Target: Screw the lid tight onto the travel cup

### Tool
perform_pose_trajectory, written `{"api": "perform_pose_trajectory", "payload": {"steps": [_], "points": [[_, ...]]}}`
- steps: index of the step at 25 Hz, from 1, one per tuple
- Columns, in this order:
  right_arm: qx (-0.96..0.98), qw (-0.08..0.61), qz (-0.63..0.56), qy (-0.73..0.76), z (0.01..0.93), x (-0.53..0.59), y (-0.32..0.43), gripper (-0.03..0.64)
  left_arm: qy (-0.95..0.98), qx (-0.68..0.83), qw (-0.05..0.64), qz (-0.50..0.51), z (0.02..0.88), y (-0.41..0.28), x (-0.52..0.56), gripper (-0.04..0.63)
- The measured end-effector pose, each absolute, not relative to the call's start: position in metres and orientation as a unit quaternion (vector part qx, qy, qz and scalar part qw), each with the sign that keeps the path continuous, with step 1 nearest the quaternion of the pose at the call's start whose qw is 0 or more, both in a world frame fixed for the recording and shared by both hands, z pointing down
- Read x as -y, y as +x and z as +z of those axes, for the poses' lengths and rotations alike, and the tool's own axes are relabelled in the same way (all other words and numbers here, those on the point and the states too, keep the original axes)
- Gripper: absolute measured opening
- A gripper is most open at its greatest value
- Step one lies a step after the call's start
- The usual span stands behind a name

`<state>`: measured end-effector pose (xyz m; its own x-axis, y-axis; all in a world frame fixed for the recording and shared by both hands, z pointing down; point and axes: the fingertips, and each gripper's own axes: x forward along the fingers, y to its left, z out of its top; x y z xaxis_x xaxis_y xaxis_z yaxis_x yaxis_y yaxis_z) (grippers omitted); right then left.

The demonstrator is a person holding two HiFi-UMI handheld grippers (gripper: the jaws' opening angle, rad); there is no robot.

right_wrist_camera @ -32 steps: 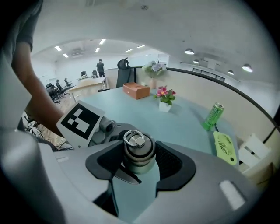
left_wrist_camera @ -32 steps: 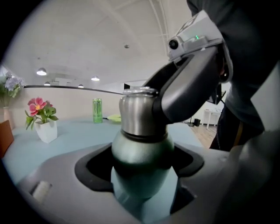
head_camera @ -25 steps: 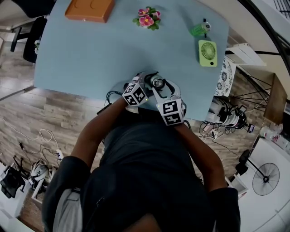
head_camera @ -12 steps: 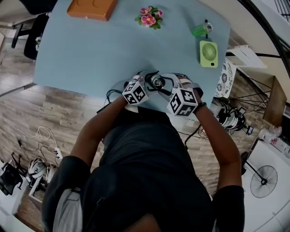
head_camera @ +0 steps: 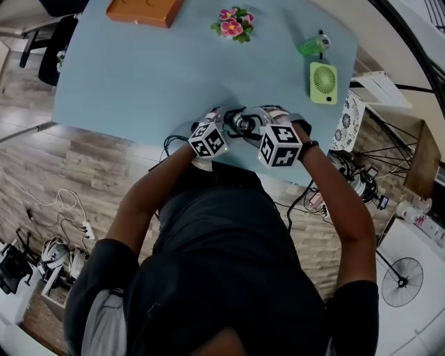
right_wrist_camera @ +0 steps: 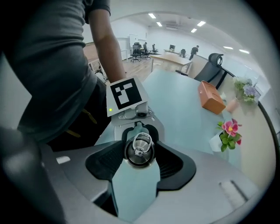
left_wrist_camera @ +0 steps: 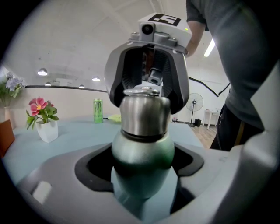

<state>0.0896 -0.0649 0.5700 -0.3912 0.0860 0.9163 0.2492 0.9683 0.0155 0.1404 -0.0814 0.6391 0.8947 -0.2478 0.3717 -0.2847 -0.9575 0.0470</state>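
A green travel cup (head_camera: 242, 124) stands near the front edge of the light blue table (head_camera: 139, 76). In the left gripper view my left gripper (left_wrist_camera: 142, 168) is shut around the cup's green body (left_wrist_camera: 142, 151), just under the steel lid (left_wrist_camera: 144, 116). My right gripper (left_wrist_camera: 146, 74) comes over the top, its jaws flanking the lid. Seen from above in the right gripper view, the lid (right_wrist_camera: 139, 150) with its ring sits between the pads, and my right gripper (right_wrist_camera: 140, 161) is shut on it. The left gripper's marker cube (right_wrist_camera: 127, 97) shows just beyond.
Further back on the table are an orange box (head_camera: 144, 10), a pot of pink flowers (head_camera: 233, 24), a green can (head_camera: 311, 46) and a small green fan (head_camera: 323, 82). Cables lie on the wooden floor to the left.
My right gripper has swung round the lid, its cube moving from the near side up and to the right. The left gripper and the cup have stayed put.
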Motion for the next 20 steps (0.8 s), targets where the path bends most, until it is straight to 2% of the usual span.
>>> {"api": "perform_pose_trajectory", "payload": {"steps": [7, 13, 20], "points": [[0.858, 0.509, 0.020, 0.068, 0.569, 0.072, 0.088, 0.230, 0.972, 0.141, 0.049, 0.182, 0.639, 0.140, 0.081, 0.419], [0.851, 0.429, 0.151, 0.263, 0.567, 0.082, 0.092, 0.230, 0.971, 0.148, 0.050, 0.183, 0.639, 0.138, 0.082, 0.419], [0.807, 0.352, 0.222, 0.419, 0.560, 0.089, 0.097, 0.230, 0.967, 0.165, 0.051, 0.186, 0.639, 0.137, 0.082, 0.419]]}}
